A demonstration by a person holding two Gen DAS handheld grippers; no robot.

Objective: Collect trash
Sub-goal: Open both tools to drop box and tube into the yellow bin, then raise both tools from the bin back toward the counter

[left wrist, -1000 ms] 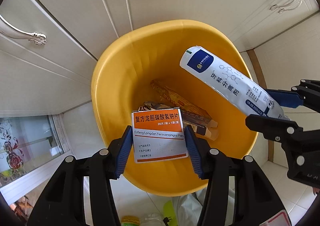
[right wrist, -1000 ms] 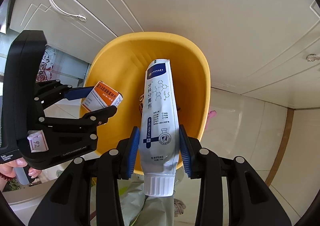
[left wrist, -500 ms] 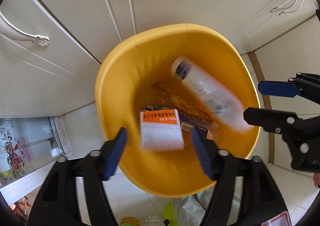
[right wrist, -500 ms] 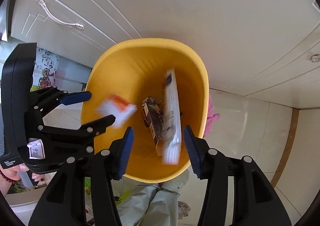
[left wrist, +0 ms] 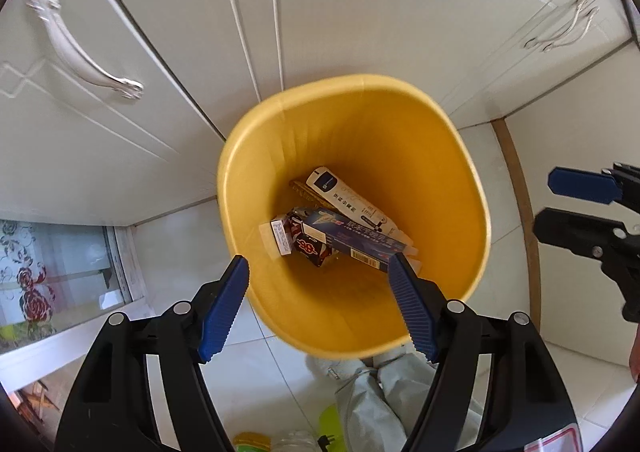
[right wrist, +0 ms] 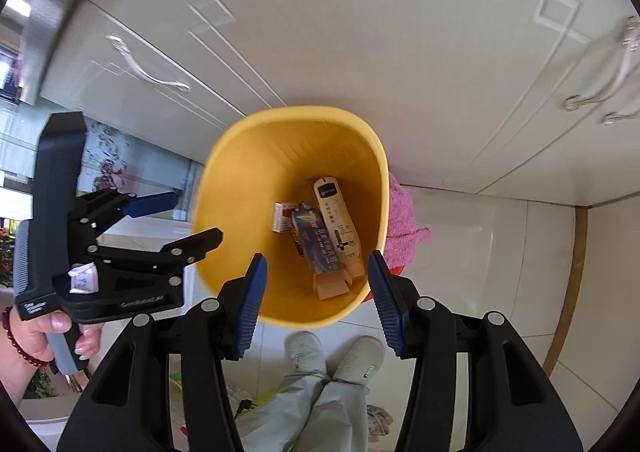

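The trash sits at the bottom of the yellow bin. You can see a white tube, a long blue box lying across it, a small white and orange box at the side nearest the glass door, and a dark packet tucked under the blue box. A brownish box may lie beneath them all, but it is mostly hidden, so I can't be sure.

The bin stands on the tiled floor, close up against the white cupboard doors.

Your left claw hangs over the near rim of the bin. Its jaws are wide apart and nothing is in them. Your right claw is over the near rim too, jaws apart and empty.

Both drops look done, so I think the step now is to pull away and go for more trash. Lift both claws straight up first, so you don't knock the rim and tip the bin. Keep the two claws apart from each other as you turn. Leave the jaws open, ready for the next piece. Mind your own feet, which are just beside the bin. Something pink lies on the floor behind the bin; check if it is trash too.
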